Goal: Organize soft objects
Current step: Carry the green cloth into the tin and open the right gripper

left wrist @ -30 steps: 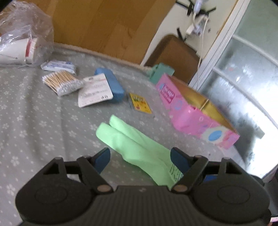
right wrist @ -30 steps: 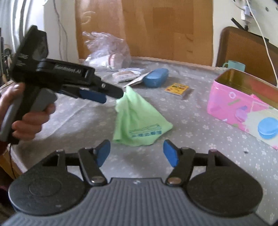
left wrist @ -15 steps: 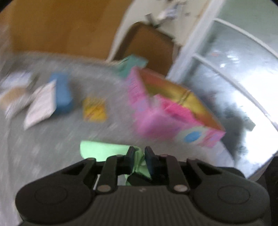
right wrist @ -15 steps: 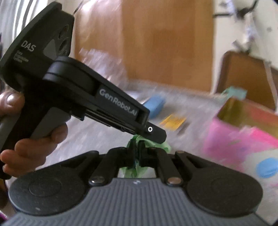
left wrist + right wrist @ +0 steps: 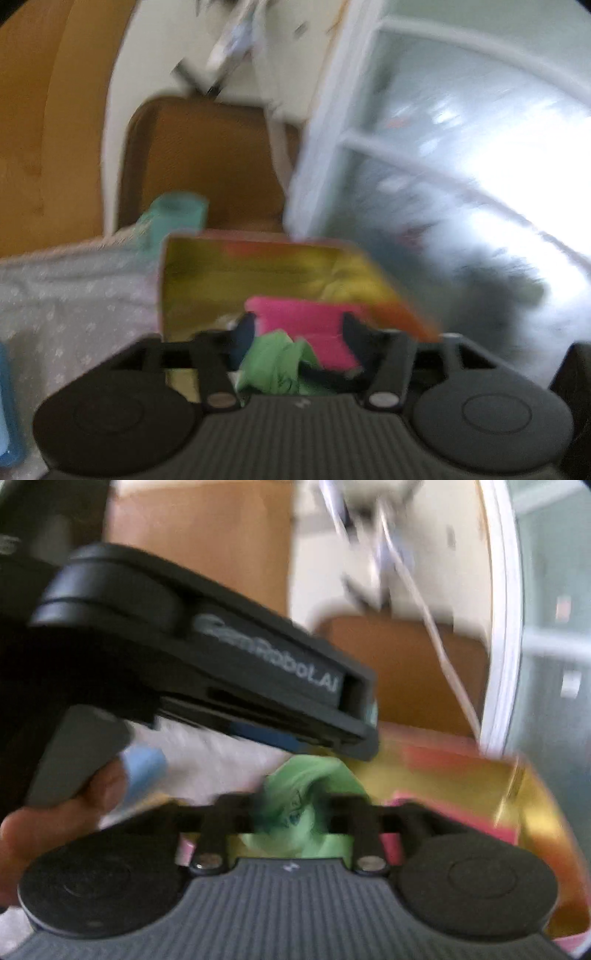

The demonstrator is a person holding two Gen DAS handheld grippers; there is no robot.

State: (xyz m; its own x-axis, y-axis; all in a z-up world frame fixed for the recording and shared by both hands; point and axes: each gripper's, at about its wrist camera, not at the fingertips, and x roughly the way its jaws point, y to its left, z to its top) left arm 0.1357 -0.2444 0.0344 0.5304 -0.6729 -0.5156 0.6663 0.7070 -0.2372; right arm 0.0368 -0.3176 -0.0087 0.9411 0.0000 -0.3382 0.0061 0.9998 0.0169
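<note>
The surface (image 5: 70,295) wears a grey cloth dotted with small white flowers. On it stands the open pink tin box (image 5: 280,269), gold inside. Just behind the box's far left corner sits a teal cup (image 5: 177,218). Well left of the box, at the frame edge, lies a blue object (image 5: 5,402).

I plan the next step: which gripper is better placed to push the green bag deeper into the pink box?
Probably the right gripper: the green plastic bag sits centred between its opening jaws, above the pink box. In the left gripper, also opening, it hangs off-centre.
</note>
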